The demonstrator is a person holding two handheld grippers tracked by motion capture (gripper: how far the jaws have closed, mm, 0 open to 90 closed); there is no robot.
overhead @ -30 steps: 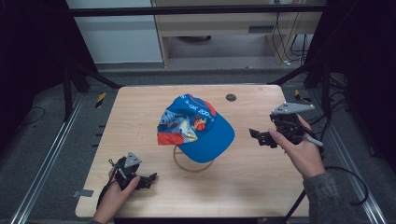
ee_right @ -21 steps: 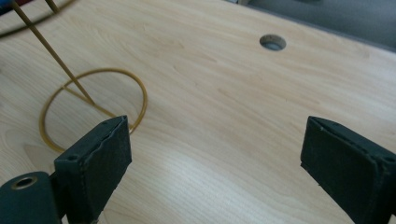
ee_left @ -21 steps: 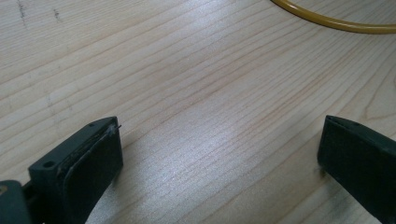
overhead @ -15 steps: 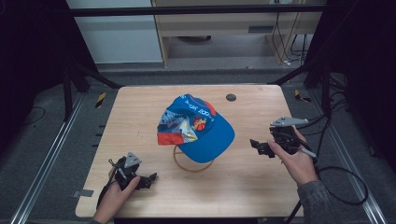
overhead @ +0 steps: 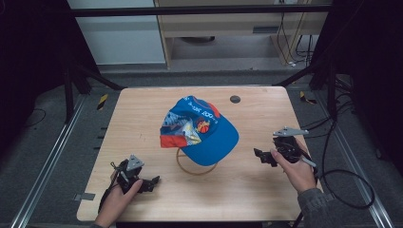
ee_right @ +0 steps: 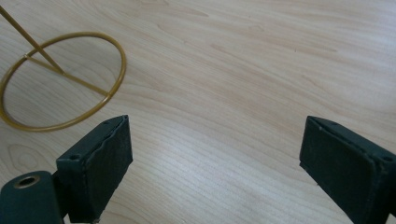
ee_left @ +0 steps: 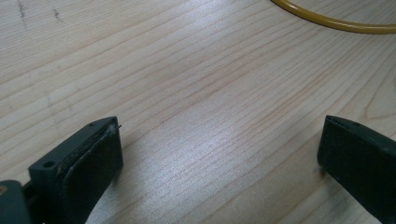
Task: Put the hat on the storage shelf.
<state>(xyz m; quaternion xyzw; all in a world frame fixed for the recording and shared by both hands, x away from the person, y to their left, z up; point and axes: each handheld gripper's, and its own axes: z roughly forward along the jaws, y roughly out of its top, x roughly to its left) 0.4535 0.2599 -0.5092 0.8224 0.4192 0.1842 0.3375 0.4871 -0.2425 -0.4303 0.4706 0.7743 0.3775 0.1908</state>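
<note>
A blue cap (overhead: pixel 202 130) with a red brim edge and a printed front rests on a thin gold wire stand, whose ring base (overhead: pixel 192 167) lies on the wooden table (overhead: pixel 142 109). That ring base (ee_right: pixel 60 79) lies ahead and to the left in the right gripper view, and an arc of it (ee_left: pixel 331 21) crosses the top of the left gripper view. My left gripper (overhead: pixel 151 183) rests low near the table's front left, open, with bare wood between its jaws. At the right side my right gripper (overhead: pixel 260 156) is open too, pointing toward the stand.
A small dark round disc (overhead: pixel 235 99) lies near the table's far edge. Black frame bars stand around the table, and cables (overhead: pixel 342 180) trail on the floor at the right.
My right gripper has moved toward the front edge and lower over the table. The left gripper and the cap have stayed put.
</note>
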